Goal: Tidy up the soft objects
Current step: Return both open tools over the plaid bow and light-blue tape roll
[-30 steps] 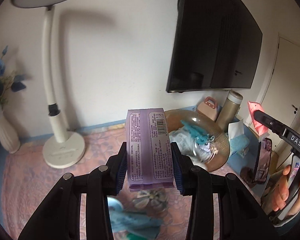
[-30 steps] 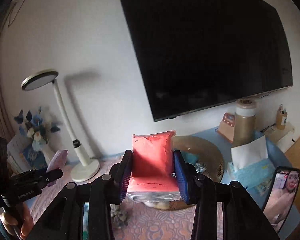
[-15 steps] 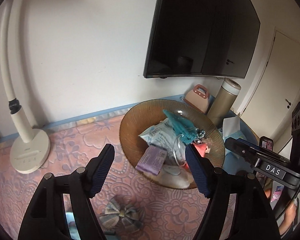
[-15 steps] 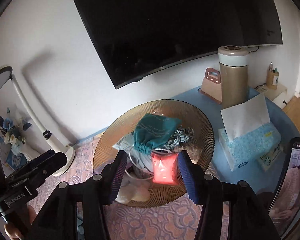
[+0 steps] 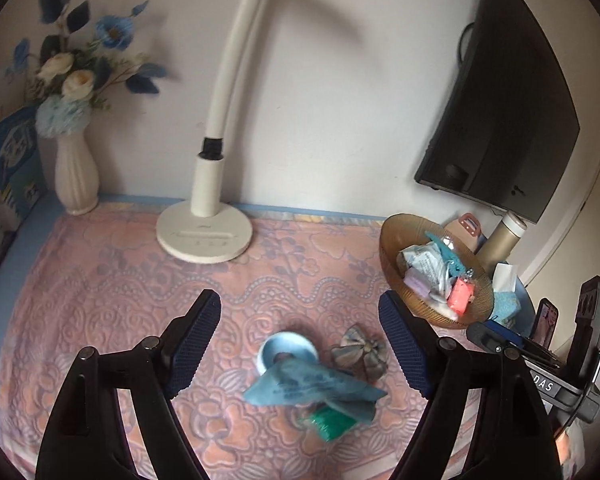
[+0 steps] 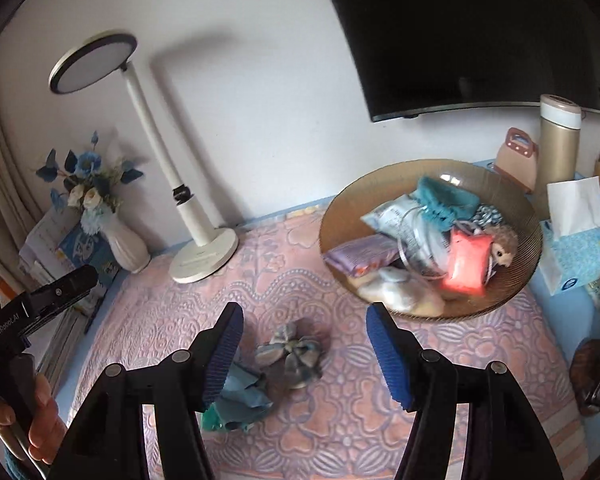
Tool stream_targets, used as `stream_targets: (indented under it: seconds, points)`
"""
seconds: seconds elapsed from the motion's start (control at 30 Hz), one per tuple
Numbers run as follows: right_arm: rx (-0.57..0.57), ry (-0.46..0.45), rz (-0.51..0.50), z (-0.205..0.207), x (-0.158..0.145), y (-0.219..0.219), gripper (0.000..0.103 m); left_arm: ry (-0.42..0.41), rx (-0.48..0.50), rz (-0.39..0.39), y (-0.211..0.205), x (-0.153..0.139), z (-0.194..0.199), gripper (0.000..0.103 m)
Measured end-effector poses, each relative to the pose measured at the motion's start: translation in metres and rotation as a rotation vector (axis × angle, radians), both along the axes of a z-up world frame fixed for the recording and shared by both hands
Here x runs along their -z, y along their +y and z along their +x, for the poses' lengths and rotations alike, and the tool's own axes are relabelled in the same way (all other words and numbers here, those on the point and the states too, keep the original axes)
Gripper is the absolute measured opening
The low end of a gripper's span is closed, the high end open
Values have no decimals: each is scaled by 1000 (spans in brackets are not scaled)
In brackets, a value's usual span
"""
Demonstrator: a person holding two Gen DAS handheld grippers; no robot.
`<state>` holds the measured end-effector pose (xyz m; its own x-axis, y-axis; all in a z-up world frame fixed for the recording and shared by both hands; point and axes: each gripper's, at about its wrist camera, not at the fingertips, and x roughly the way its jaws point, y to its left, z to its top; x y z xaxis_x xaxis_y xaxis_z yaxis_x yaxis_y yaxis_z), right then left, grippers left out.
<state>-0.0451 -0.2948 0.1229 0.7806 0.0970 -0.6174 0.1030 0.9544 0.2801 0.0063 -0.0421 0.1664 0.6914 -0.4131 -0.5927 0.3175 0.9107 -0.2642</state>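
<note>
1. Left gripper point(image 5: 300, 338): its jaws stand wide apart and are opening, nothing between the pads. It hangs above the pink embossed cloth point(image 5: 100, 280), aimed at the loose items lying on it.
2. Blue pouch point(image 5: 312, 388): a crumpled light-blue fabric bag with dark print, lying partly over a green packet point(image 5: 328, 422). It looks light and limp, so it would likely sag and fold; a pinch across the bunched middle seems safer than a thin edge.
3. Pale blue ring point(image 5: 287, 354): a small round piece just behind the pouch, touching it. I cannot tell whether it is soft.
4. Grey bow point(image 6: 290, 354): a small checked fabric bow just right of the pouch. It looks light and squashy; the knotted centre is the firmest place to grip.
5. Right gripper point(image 6: 305, 344): its jaws are also apart and opening, with nothing held. The bow lies below the gap, untouched.
6. Amber bowl point(image 6: 420, 312): at the right, already holding a purple pack point(image 6: 360, 254), a red packet point(image 6: 466, 266), a teal pouch point(image 6: 446, 200) and other soft pieces, heaped loosely.
</note>
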Motion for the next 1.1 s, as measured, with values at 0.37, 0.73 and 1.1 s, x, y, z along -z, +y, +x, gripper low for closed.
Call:
stream_targets:
  seconds: [0.37, 0.73, 1.1]
  points:
    - [4, 69, -3, 9, 76, 15, 82, 135, -46, 114, 41, 112, -6, 80]
    - [8, 155, 79, 20, 108, -1, 91, 220, -90, 121, 49, 148, 0, 85]
    - [23, 215, -38, 27, 113, 15, 97, 214, -76, 197, 39, 151, 0, 87]
